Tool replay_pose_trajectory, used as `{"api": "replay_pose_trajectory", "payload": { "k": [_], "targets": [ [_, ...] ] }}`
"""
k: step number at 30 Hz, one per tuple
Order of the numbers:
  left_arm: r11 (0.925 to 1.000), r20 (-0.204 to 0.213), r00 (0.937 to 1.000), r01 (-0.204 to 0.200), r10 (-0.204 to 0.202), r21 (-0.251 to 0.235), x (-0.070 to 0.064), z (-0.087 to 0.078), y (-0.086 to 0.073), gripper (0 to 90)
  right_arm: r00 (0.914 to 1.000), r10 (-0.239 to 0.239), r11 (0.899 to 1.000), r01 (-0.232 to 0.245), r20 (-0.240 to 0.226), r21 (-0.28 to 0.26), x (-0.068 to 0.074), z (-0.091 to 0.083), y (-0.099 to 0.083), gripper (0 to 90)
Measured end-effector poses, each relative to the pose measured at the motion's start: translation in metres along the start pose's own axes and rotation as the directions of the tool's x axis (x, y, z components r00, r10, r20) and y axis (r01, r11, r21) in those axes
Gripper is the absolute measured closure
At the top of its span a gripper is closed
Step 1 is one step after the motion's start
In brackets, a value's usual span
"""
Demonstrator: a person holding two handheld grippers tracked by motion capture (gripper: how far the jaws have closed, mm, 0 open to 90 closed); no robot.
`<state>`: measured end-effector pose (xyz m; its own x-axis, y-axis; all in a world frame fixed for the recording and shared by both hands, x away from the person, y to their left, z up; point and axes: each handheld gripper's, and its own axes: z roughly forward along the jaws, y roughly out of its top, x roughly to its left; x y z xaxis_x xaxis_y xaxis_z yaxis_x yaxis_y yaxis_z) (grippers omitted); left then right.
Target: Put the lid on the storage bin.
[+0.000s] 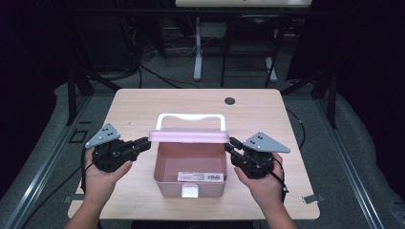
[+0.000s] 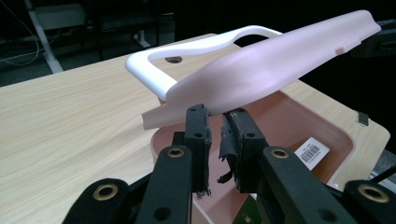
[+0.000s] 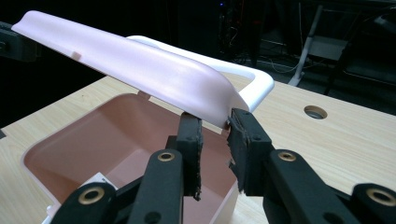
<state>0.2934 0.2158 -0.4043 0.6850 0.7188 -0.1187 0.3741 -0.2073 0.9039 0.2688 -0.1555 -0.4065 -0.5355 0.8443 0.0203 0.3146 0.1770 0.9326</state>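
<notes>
Both claws, left claw (image 2: 217,128) and right claw (image 3: 215,128), clamp opposite ends of the raised pink lid (image 1: 189,136).

overhead forward-down, gripper views close, sharing lid (image 1: 189,136)

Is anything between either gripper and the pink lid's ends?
Nothing visible. The left gripper has its jaws at the pink lid's left end, and the right gripper meets the right end. The lid is raised over the open pink box, its white handle behind.
</notes>
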Motion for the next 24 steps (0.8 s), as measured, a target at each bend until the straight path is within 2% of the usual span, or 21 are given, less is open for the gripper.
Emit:
{"api": "replay_pose_trajectory", "payload": {
  "k": [6,11,18,24],
  "targets": [
    [1.0000,-0.004,1.0000,-0.007,0.007,0.007,-0.003,-0.004,-0.002,79.3,0.9999,0.005,1.000,-0.005,-0.015,0.011,-0.001,-0.001,-0.001,73.1],
    [0.9999,0.005,1.0000,-0.007,0.007,-0.009,-0.006,-0.008,-0.005,79.5,0.9998,-0.001,1.000,0.001,-0.019,0.017,0.000,-0.002,-0.002,72.7],
    [0.9999,0.010,0.9998,-0.016,0.016,0.005,-0.008,-0.011,-0.009,80.0,0.9996,-0.001,1.000,0.002,-0.029,0.028,0.001,-0.003,-0.005,72.2],
    [0.9995,0.005,0.9995,-0.030,0.030,-0.009,-0.013,-0.012,-0.013,80.3,0.9993,0.003,0.999,-0.001,-0.036,0.036,0.000,-0.004,-0.009,72.0]
  ]
}}
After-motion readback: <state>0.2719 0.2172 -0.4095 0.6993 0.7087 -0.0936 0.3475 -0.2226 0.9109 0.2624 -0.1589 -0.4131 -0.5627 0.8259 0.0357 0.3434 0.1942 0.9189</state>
